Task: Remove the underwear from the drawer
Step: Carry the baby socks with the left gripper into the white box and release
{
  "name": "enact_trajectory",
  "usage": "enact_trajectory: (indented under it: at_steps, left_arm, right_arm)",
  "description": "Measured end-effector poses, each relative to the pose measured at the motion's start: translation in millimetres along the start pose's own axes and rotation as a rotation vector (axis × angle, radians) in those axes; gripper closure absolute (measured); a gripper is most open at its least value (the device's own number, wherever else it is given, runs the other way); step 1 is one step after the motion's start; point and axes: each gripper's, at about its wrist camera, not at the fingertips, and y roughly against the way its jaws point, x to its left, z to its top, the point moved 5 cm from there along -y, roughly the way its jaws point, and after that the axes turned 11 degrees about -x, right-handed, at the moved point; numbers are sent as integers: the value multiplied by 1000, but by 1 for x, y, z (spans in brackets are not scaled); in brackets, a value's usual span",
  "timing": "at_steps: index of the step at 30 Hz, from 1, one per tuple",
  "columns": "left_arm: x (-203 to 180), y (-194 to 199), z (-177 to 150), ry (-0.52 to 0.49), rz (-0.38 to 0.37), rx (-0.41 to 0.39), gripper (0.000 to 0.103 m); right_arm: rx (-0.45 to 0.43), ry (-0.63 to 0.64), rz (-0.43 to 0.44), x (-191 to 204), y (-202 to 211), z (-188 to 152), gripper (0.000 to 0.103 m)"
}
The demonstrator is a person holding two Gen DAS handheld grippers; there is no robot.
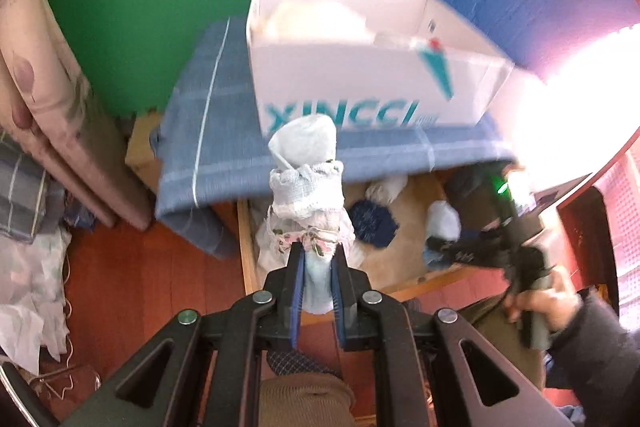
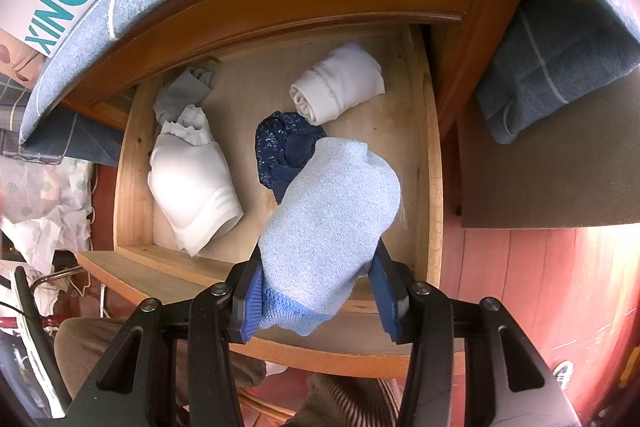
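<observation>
The step in hand is the lifting out: both grippers already carry a piece of clothing above the open drawer (image 2: 424,155). The left gripper (image 1: 318,263) is clamped tight on a pale rolled bundle (image 1: 306,179) with a flowered band, which stands up between its pads, raised in front of the white shoe box (image 1: 360,87) on the blue cloth (image 1: 208,131) that covers the cabinet top. The right gripper (image 2: 318,291) is clamped on a light blue rolled piece (image 2: 332,215), thick enough to keep the jaws partly apart; it hangs over the front right part of the drawer. Inside the drawer there remain a white folded piece (image 2: 192,179) along the left wall, a grey piece (image 2: 180,95) in the back left corner, a white roll (image 2: 336,87) near the back right corner and a dark blue patterned piece (image 2: 280,151) in the middle, partly hidden under the held light blue one. In my judgement the task is well advanced but not finished. The next move calls for carrying both held pieces clear of the drawer front and laying them down somewhere outside, perhaps on the blue cloth, and only then releasing the grip. The loose bundle on the left could slip or unroll on the way.
</observation>
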Motion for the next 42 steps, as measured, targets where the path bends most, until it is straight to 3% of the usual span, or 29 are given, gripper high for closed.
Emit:
enact_trajectory:
  at_steps: [10, 13, 18, 21, 30, 36, 41, 42]
  left_arm:
    - [-12, 36, 103, -41, 0, -174, 91]
    - [-15, 27, 135, -53, 7, -210, 91]
    - [-18, -9, 174, -49, 15, -185, 91]
    - [-20, -38, 183, -55, 28, -153, 91]
    - [-7, -127, 162, -14, 72, -6, 89]
    - [-8, -138, 161, -51, 120, -36, 85]
    - [-15, -124, 160, -113, 184, -72, 59]
    - [-14, -119, 160, -108, 184, -85, 58]
  right_arm:
    - [-4, -9, 16, -1, 2, 1, 59]
    - [-8, -19, 26, -1, 2, 1, 59]
    - [-11, -24, 34, 0, 3, 1, 59]
    - [-10, -26, 35, 0, 3, 1, 59]
    - [-6, -46, 49, -2, 2, 3, 59]
    - [-6, -57, 48, -4, 1, 3, 59]
    - [-2, -48, 50, -3, 1, 3, 59]
    - [-4, -46, 47, -3, 1, 3, 59]
